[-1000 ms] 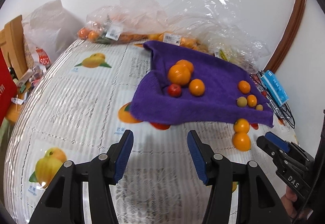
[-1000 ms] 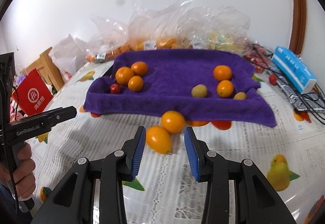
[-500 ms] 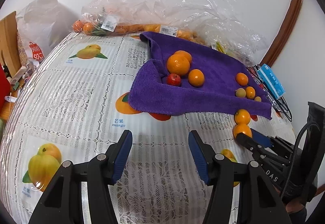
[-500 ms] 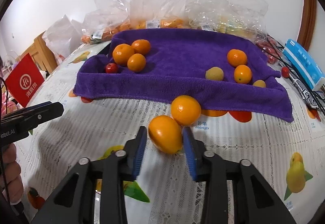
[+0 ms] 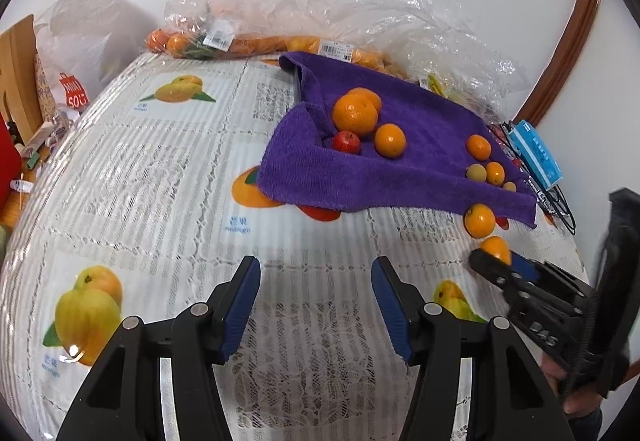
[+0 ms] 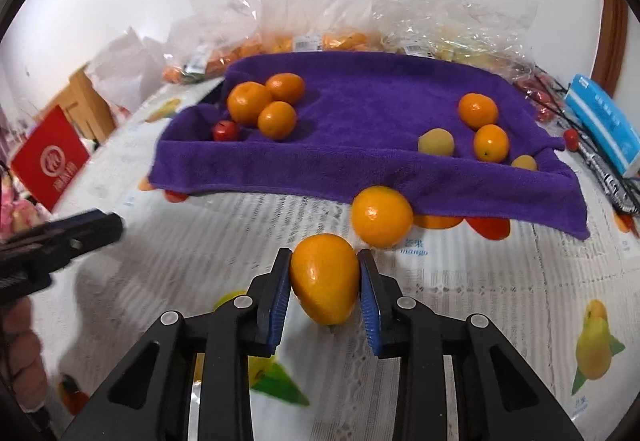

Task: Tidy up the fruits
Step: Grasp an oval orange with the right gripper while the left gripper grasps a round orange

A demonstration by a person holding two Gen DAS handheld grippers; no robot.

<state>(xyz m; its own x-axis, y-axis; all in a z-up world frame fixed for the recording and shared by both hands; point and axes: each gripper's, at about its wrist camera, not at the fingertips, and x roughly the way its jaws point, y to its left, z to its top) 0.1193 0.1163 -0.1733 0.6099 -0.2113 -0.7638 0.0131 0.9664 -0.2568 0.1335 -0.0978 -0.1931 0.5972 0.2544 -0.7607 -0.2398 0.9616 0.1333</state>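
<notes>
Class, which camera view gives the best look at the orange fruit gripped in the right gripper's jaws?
The right wrist view: the oval orange fruit fills the middle, pressed between both blue pads of the right gripper. The left wrist view shows only its top above the dark jaws, small and far right.

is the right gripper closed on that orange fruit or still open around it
Closed on it. The right gripper has just been closing, and both blue pads now press the sides of the oval orange fruit.
</notes>
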